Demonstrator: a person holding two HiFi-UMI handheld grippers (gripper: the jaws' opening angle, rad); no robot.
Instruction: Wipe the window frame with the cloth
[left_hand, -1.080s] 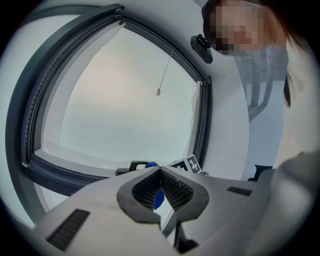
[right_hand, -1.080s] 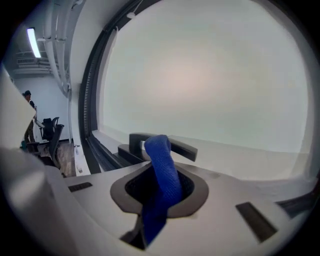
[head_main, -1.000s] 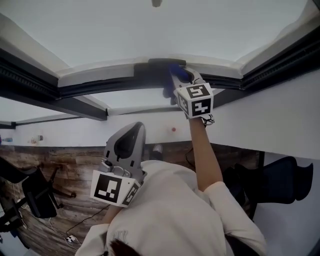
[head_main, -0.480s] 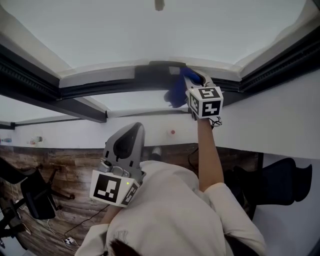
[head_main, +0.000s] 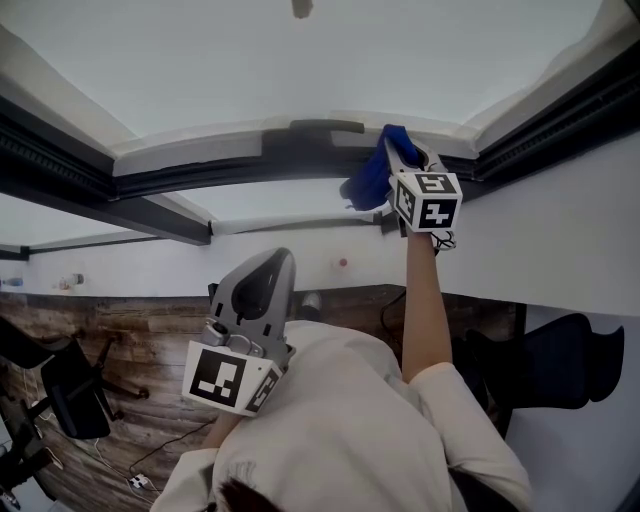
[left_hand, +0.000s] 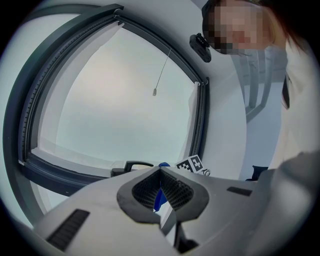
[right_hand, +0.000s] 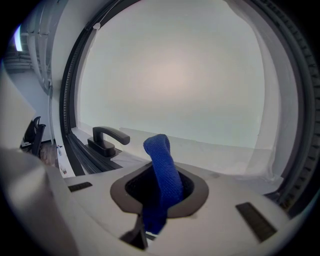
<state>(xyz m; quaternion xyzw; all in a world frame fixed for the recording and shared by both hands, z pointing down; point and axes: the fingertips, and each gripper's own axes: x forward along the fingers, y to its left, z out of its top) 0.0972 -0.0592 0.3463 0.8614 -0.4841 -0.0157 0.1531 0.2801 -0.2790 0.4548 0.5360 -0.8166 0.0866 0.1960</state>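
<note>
Can't tell if the cloth (head_main: 368, 183) really touches the frame (head_main: 200, 176), the right gripper (head_main: 398, 148) covers that spot. Frame runs off both sides of the head view, and that red dot (head_main: 343, 263) on the wall (head_main: 150, 268) is too tiny to identify.

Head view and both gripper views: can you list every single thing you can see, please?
Blue knitted cloth: one, blue, clamped in the right gripper by the window frame.
Dark grey window frame: one, dark grey, around the pale pane.
Black lever window handle: one, black, on the frame, left of the cloth.
Black wheeled office chair: one, black, lower left on the floor.
Brown wood-pattern floor: one, brown, far below.
Right gripper: one, grey, raised to the frame, shut on the cloth.
Left gripper: one, grey, low by the chest, shut, empty.
Person's white top: one, white, bottom centre.
</note>
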